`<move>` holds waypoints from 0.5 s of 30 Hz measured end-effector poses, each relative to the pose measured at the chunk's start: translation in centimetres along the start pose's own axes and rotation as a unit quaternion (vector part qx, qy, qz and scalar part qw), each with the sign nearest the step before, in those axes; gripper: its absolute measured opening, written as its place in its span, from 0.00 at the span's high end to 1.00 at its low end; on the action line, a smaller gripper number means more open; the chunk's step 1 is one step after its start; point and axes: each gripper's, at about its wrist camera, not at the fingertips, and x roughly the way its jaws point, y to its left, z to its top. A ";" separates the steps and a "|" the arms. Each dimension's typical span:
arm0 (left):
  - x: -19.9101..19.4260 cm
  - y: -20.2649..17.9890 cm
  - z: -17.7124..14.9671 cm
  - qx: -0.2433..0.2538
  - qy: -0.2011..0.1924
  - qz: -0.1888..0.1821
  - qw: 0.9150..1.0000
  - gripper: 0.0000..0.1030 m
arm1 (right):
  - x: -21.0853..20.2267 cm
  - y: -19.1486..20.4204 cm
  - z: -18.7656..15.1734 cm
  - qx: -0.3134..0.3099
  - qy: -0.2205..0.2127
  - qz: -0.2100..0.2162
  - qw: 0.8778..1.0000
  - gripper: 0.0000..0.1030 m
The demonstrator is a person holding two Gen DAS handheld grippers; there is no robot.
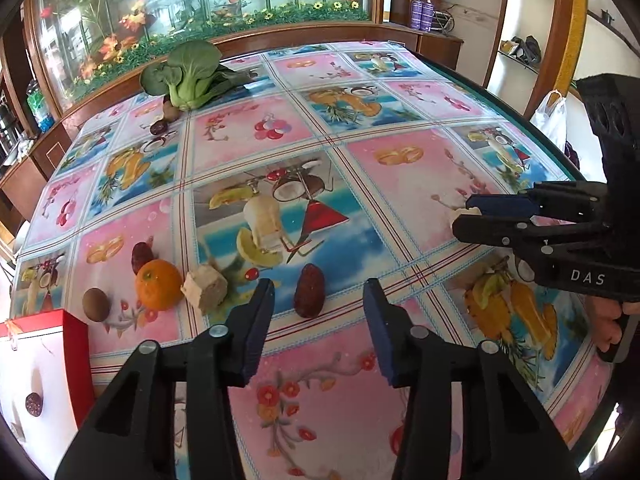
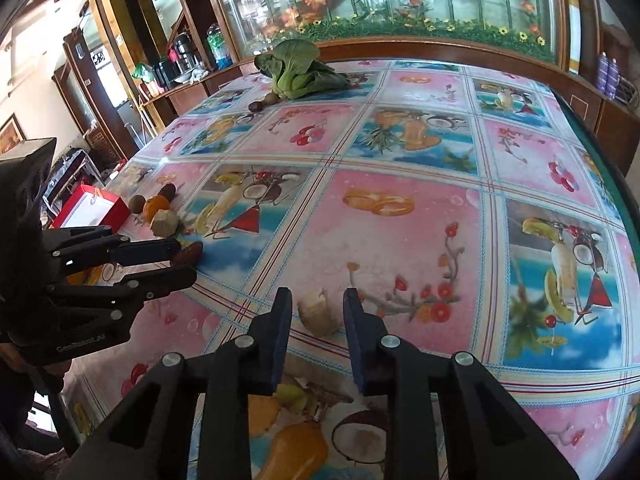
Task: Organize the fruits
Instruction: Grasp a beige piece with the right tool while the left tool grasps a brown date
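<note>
Left wrist view: left gripper (image 1: 320, 292) tilts down over the table (image 1: 400, 184), jaws apart, with a dark red date (image 1: 309, 290) lying between the fingertips; no pad touches it, so nothing is held. Just left of the date sits a pale cut chunk (image 1: 205, 289), touching an orange (image 1: 159, 285). A second date (image 1: 141, 257) lies behind the orange and a brown kiwi (image 1: 96, 304) just left of it. A red-and-white box (image 1: 40, 364) stands at the near left table edge. Far back lies a bok choy (image 1: 188, 76), with two small dark fruits (image 1: 164, 120) just in front of it. Right gripper (image 1: 464, 213) shows at the right edge of this view, jaws narrow, a pale piece (image 1: 460, 213) at its tips. Right wrist view: right gripper (image 2: 318, 304) straddles that pale piece (image 2: 318, 314), which rests on the cloth; small gaps show on both sides, so I read the jaws as not gripping. Left gripper (image 2: 186, 260) appears at left with the date (image 2: 189, 253) at its tips. Orange (image 2: 157, 205), chunk (image 2: 164, 222), kiwi (image 2: 137, 203) and box (image 2: 94, 208) cluster behind it; bok choy (image 2: 298, 70) is far back.
</note>
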 end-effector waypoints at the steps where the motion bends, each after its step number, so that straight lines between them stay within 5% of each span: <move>1: 0.2 0.0 0.1 0.001 0.002 -0.002 1.000 0.64 | 0.2 0.1 0.0 -0.001 0.005 -0.001 1.000 0.78; 4: 0.7 -0.1 0.1 0.000 0.011 -0.006 1.000 0.70 | 0.6 0.5 0.1 -0.004 0.013 -0.011 1.000 0.86; 15: 1.5 -0.1 0.2 -0.020 0.028 0.007 0.999 0.79 | 0.7 1.0 0.2 0.016 0.032 -0.002 0.999 0.87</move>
